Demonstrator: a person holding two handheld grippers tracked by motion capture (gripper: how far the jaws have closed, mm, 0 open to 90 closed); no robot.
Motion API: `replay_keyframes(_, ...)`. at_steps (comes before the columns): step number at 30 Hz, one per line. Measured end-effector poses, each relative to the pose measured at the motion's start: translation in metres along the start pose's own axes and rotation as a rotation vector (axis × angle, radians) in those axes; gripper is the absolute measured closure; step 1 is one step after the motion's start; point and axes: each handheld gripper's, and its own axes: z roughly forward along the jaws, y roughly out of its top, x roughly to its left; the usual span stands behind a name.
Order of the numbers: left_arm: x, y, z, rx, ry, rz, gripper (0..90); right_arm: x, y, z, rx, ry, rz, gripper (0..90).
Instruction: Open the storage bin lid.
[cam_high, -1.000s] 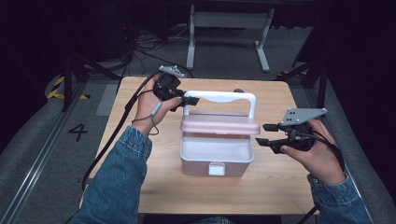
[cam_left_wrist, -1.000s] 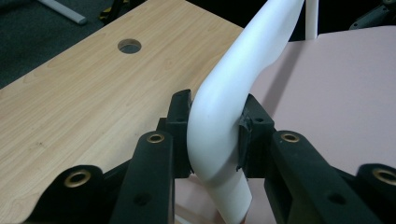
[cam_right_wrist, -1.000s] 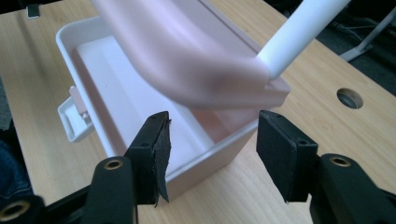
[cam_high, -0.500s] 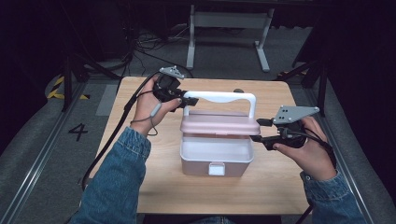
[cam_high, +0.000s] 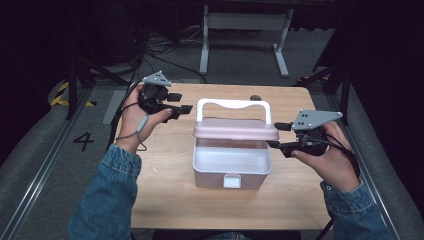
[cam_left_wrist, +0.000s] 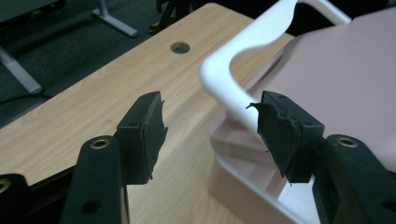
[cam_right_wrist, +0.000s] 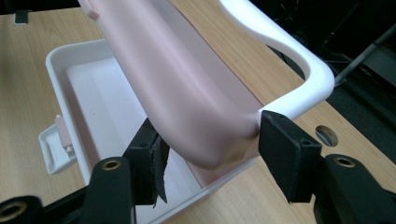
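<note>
High view: white plastic storage box (cam_high: 232, 167) sits mid-table (cam_high: 165, 200), its pink hinged lid (cam_high: 235, 130) half raised, white carry handle (cam_high: 233, 104) standing up behind it, small front latch (cam_high: 231, 181) hanging open at the near side. My right gripper (cam_high: 276, 135) is at the lid's right end. In the right gripper view the jaws are spread wide with the lid's rounded corner (cam_right_wrist: 219, 149) sitting between them, not clamped yet as far as I can tell. My left gripper (cam_high: 181, 102) hovers just left of the handle's far-left corner. Left gripper view has the jaws wide apart, holding nothing, the handle bend (cam_left_wrist: 224, 70) just ahead.

Handling guess: box looks empty, so light, and thin rigid plastic. It'll likely slide on the wood if pushed sideways. Lid is smooth and curved, slippery for the pads; best bite is the thin edge at the corner. Handle is stiff and round-edged, good hold for steadying or lifting.
</note>
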Motion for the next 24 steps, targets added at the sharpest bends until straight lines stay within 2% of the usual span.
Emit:
replay_keyframes(3, 0.001, -0.012, -0.006, 0.042, 0.04, 0.013, 41.6, -0.002, 0.005, -0.001, -0.006, -0.006, 0.002, 44.4)
replay_keyframes(11, -0.001, -0.037, -0.009, 0.142, 0.107, 0.038, 40.7, -0.012, 0.016, 0.0, -0.01, -0.014, 0.016, 46.5)
replay_keyframes(15, -0.002, -0.044, -0.01, 0.16, 0.108, 0.037, 40.6, -0.017, 0.018, 0.001, -0.016, -0.012, 0.032, 47.7)
replay_keyframes(20, 0.002, -0.053, -0.01, 0.227, 0.109, 0.034, 40.3, -0.025, 0.021, 0.004, -0.008, -0.01, 0.052, 50.3)
replay_keyframes(24, 0.004, -0.058, -0.009, 0.252, 0.099, 0.03, 40.1, -0.03, 0.024, 0.006, -0.012, -0.005, 0.067, 51.0)
